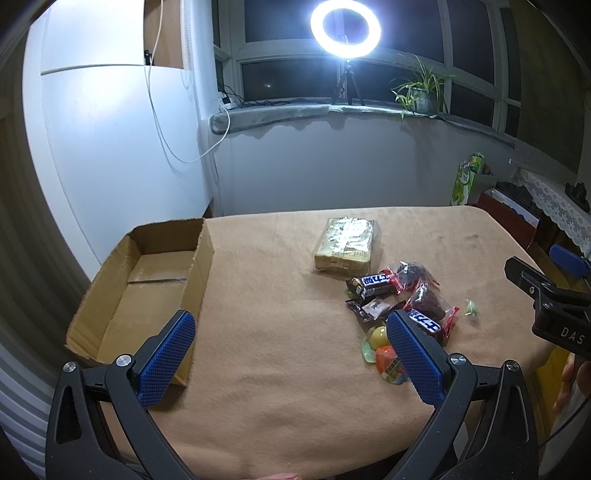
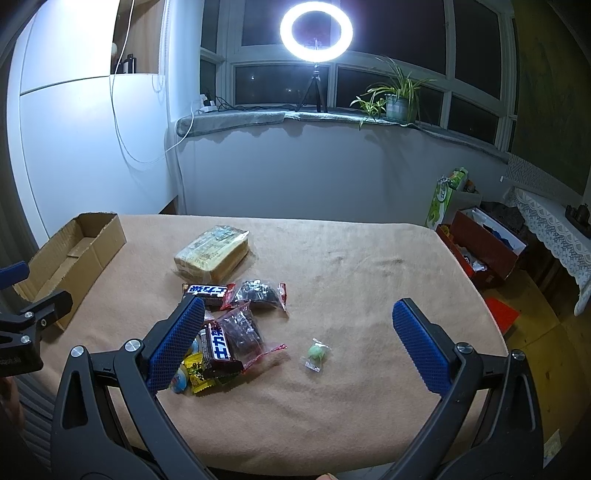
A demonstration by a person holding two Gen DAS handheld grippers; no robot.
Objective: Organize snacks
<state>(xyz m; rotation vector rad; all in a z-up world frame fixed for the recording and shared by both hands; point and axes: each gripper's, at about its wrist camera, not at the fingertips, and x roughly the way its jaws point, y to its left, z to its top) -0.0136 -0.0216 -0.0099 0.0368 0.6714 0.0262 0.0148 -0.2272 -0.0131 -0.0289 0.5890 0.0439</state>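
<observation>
**Left wrist view: both tongs spread wide, snacks loose on bench**

Left wrist cam: left tongs (image 1: pixel 291 354) gape wide w/ nothing between the blue pads, hovering over the tan cloth-covered bench (image 1: pixel 277 406). Open brown cardboard box (image 1: pixel 147 280) sits at bench's left edge, no snacks visible inside. Clear-wrapped rectangular pack of tan biscuits (image 1: pixel 347 243) lies mid-bench, apart from box. Near it, on the side toward the cam, a pile: dark choc bar w/ blue-white lettering (image 1: pixel 373 286), clear red-edged bags of dark sweets (image 1: pixel 428 295), round yellow & orange jelly cups (image 1: pixel 384 350) partly behind right pad. Small green wrapped candy (image 1: pixel 471 308) lies alone, right of pile.

Right wrist cam: right tongs (image 2: pixel 299 339) also wide apart, holding nothing; the green candy (image 2: pixel 316 352) lies on the cloth btw the pads in view, not touched. Left pad overlaps the pile; a second choc bar (image 2: pixel 218 347) & yellow wrapper (image 2: pixel 197 373) show beside it. Biscuit pack (image 2: pixel 212 251) beyond pile, box (image 2: pixel 74 254) far left.

White ring light on tripod (image 1: pixel 345 27) & potted green plant (image 1: pixel 421 92) stand on windowsill behind.
</observation>
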